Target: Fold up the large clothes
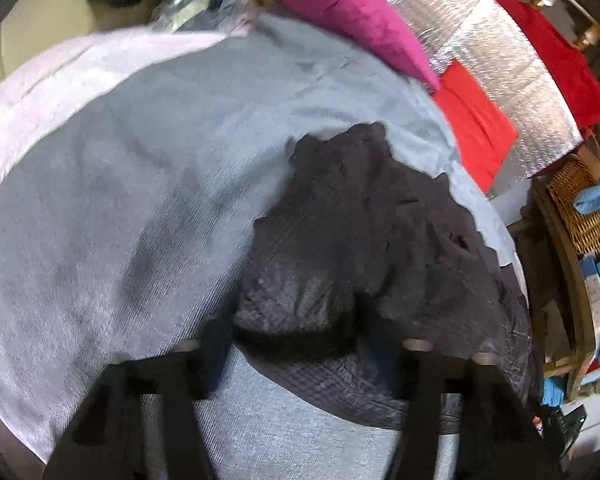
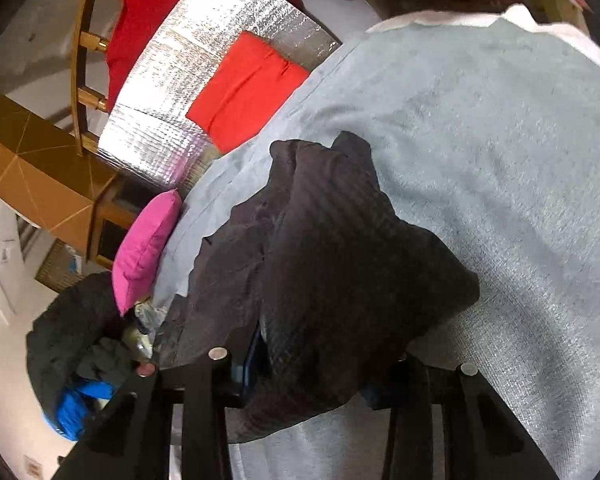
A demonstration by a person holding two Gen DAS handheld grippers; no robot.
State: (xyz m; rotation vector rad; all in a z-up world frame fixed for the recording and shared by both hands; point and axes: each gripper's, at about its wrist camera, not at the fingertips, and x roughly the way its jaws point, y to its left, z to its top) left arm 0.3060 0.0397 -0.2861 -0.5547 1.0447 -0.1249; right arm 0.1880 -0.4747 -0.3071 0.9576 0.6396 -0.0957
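I'm at the pick-up step: the dark garment (image 2: pixel 340 248) lies crumpled on the grey blanket (image 2: pixel 500 152) over the bed, my right tool (image 2: pixel 312 364) pinching its near edge, my left tool (image 1: pixel 300 346) released over it, next needing a second hold to spread it.

Soft indoor light, motion blur, fisheye-warped edges.

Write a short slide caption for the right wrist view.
Right tool grips a dark garment above a grey blanket.
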